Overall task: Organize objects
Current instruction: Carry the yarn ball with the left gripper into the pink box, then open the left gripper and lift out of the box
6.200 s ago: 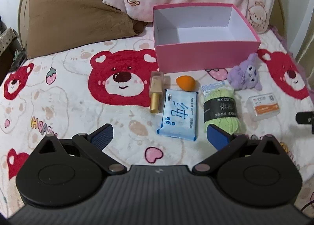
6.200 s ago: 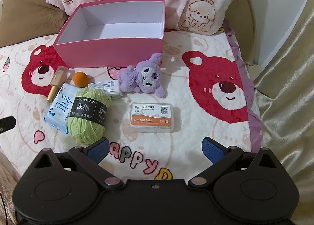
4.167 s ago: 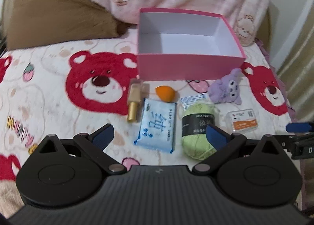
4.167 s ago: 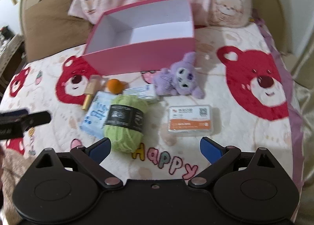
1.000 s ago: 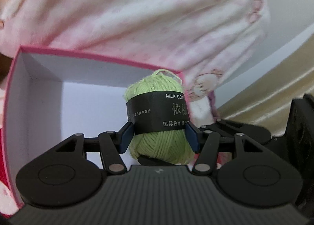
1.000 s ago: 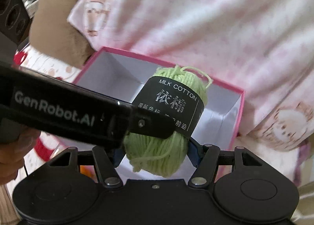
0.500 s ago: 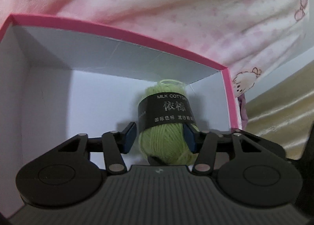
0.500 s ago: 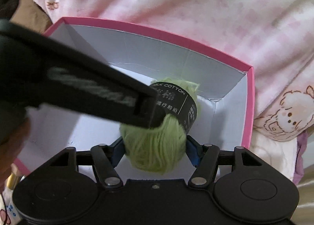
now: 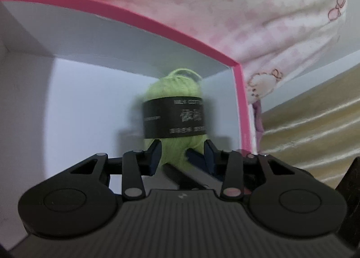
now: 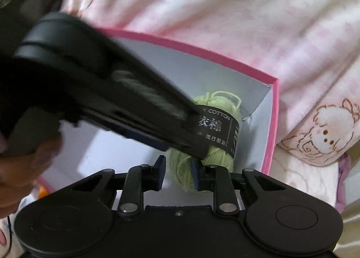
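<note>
Yarn ball (image 9: pixel 174 109) sits in pink box's (image 9: pixel 244 109) far right corner. Left tool (image 9: pixel 181 153) is part-open around its near end, grip unclear. Right tool (image 10: pixel 177 169) nearly closed, apparently pinching some yarn.

Yarn ball (image 9: pixel 174 109) inside the box (image 9: pixel 126 14), in its far right corner, close to the back wall and the right wall. Left gripper (image 9: pixel 182 156) inside the box at the near end of the yarn ball, one finger on either side; right gripper (image 10: pixel 177 171) also at that near end, right finger against it, with the left gripper's body crossing above from the left. Pillow (image 10: pixel 225 10) behind the box and beyond its right wall; curtain (image 9: pixel 315 127) farther right.
</note>
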Motion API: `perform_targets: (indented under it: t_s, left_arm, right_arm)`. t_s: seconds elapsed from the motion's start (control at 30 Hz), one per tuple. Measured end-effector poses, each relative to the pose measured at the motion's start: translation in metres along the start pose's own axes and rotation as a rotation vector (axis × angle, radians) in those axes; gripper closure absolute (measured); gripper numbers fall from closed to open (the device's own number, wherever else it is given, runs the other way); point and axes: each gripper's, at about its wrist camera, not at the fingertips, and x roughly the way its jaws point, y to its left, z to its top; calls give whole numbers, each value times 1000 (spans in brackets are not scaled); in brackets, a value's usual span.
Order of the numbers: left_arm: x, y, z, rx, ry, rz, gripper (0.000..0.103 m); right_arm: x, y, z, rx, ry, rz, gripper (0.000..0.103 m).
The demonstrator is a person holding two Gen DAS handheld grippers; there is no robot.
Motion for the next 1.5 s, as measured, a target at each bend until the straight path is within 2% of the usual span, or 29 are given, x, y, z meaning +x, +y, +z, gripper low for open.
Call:
perform_targets:
  t_s: [0.1,0.23,0.37,0.53,0.67,0.77,0.93,0.97,1.03,1.33,1.4,1.5]
  left_arm:
    - [-2,-2,2,36,-45,89,64]
    - [11,-5,5,100,-69,210,63]
    - [14,-16,4,157,-78,229,72]
    - [6,-22,0,187,-79,236,73]
    - [-5,-24,-7,207,-67,250,58]
    - [-12,-27,-11,206,-40,239,57]
    - [-45,-45,-27,266,-30,268,52]
    - [-52,-51,-30,284,-31,280,50]
    - [-73,-62,-39,309,-49,304,49]
    - [-173,-89,-76,402,-59,356,40]
    - [-191,-90,-88,420,-48,378,36]
    - [-207,-85,-105,433,-34,379,31]
  right_arm:
    - [4,-4,1,20,-23,-37,76]
    - [4,-10,-3,67,-38,-9,77]
    - [-7,-11,-13,107,-55,32,76]
    - [-23,-12,-27,186,-88,104,73]
    - [-33,-7,-37,225,-106,133,66]
    - [-31,-13,-37,245,-103,133,66]
    - [-47,-16,-40,259,-129,158,66]
    - [-64,-31,-44,256,-136,167,65]
    - [-80,-29,-44,238,-148,177,63]
    - [-159,-15,-53,140,-226,174,47]
    - [-175,-10,-56,109,-232,168,36]
    - [-201,-1,-62,62,-238,177,30]
